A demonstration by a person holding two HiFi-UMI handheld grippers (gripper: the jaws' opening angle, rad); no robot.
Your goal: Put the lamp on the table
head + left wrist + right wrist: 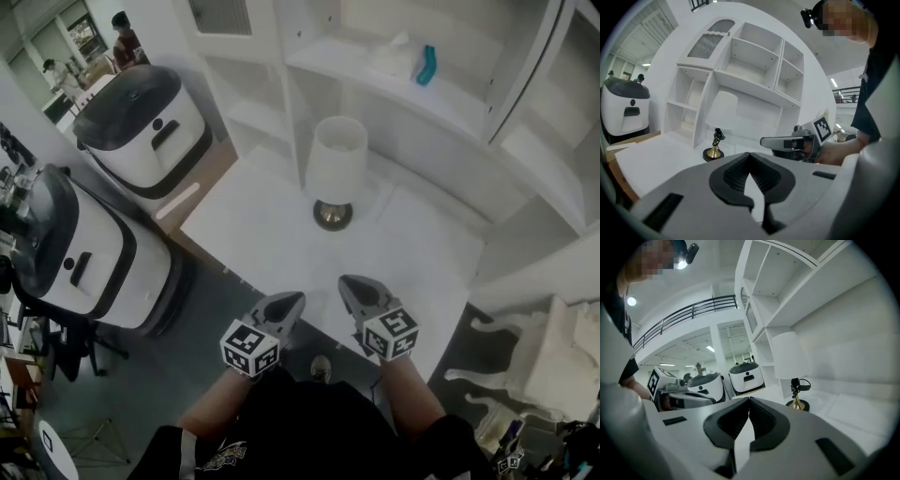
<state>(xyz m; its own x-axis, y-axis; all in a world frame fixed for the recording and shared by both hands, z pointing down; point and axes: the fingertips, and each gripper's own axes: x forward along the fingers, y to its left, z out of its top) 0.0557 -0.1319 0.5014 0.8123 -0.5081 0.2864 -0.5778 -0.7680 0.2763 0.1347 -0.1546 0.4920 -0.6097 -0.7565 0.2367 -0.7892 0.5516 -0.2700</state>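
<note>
Looking down in the head view first: the white table lamp with the round drum shade and dark round base is standing upright on the white counter, right in front of the white open shelf unit; so as far as I can judge, the job's basically done; the left tool and the right tool are both back near the person's body at the counter's near edge, well apart from the lamp, nothing in either; two white-and-black rounded machines sit off to the left.

Left gripper view: the left tool has its jaws pressed together with nothing between them; the lamp shows beyond, gold-coloured stem with a black cord bunched around it, shade pale against the shelves; the right tool pokes in from the right side.

Right gripper view: the right tool is closed up too, empty; the lamp is off to the right on the counter, upright.

Handling-wise, my guess: the shade looks thin and easy to dent, so don't squeeze it; the base probably carries the weight, so it's top-light but tippy if you bump the shade; the slim metal stem could be slick; if it needs moving, I'd pinch the stem low down, just above the base, clear of the cord.
</note>
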